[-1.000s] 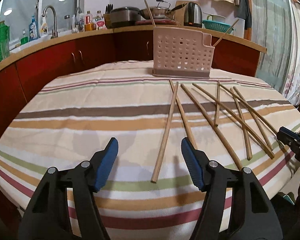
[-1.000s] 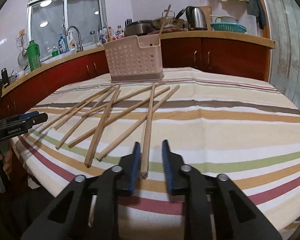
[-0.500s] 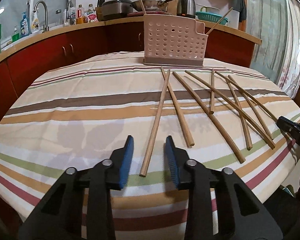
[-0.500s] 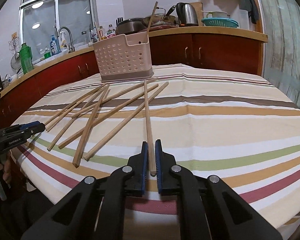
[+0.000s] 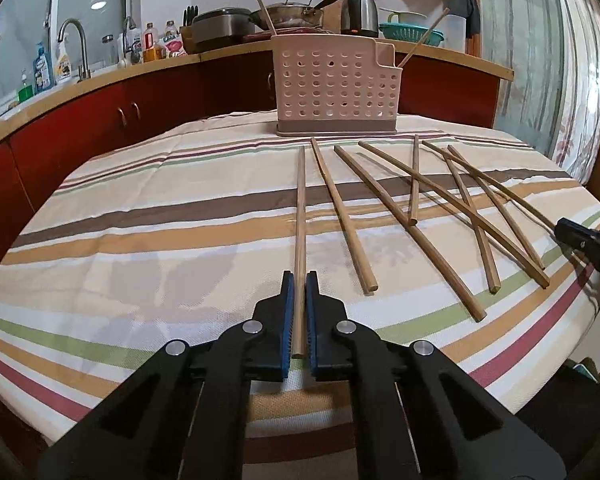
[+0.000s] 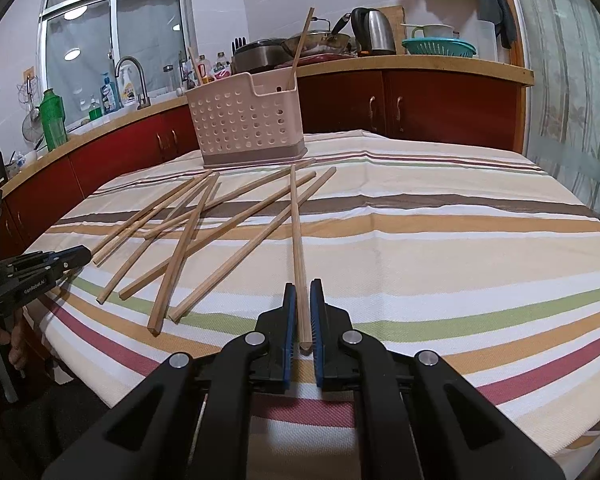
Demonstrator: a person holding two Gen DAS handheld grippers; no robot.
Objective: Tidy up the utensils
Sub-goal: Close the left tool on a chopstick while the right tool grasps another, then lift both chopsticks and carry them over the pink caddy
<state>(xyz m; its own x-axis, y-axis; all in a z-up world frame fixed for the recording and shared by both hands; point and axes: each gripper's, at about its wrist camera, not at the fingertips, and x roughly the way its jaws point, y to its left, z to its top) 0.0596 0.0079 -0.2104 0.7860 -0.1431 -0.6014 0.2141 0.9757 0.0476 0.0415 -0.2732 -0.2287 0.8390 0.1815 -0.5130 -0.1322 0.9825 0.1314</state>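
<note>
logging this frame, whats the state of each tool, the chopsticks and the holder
left tool: shut on a chopstick, gripped near its close end
right tool: shut on a chopstick, gripped near its close end
loose chopsticks: lying flat on the striped tablecloth, several crossing
pink holder: upright at the far side of the table, two chopsticks standing in it

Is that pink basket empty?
No. Two chopsticks already stick out of the basket; the rest lie on the table.
</note>
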